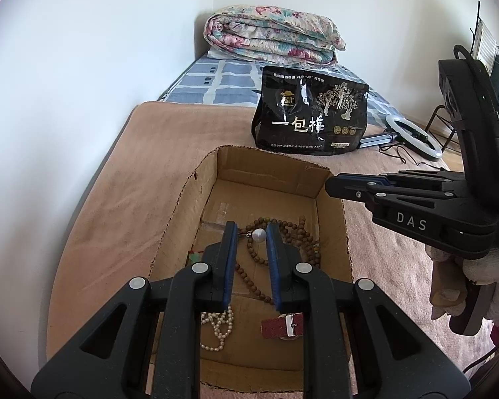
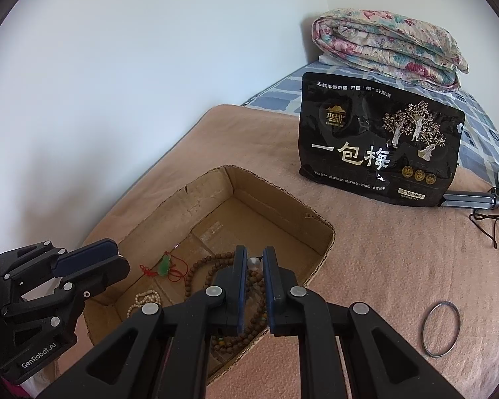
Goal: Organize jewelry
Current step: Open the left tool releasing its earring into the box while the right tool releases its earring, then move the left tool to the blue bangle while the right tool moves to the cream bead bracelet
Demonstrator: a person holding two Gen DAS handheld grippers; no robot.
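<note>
Two pearls, light, hard and slippery, are best squeezed across the bead. Left tool [image 1: 251, 229] clamps a hooked earring [image 1: 258, 234] at its tips. Right tool [image 2: 253, 255] clamps a second pearl [image 2: 254, 263].

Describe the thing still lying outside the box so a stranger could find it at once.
Start from the open cardboard box on the tan blanket. Beside the box, apart from it, the thin metal bangle lies flat on the blanket. Unlike the beaded strands in the box, it is a plain, bare hoop.
</note>
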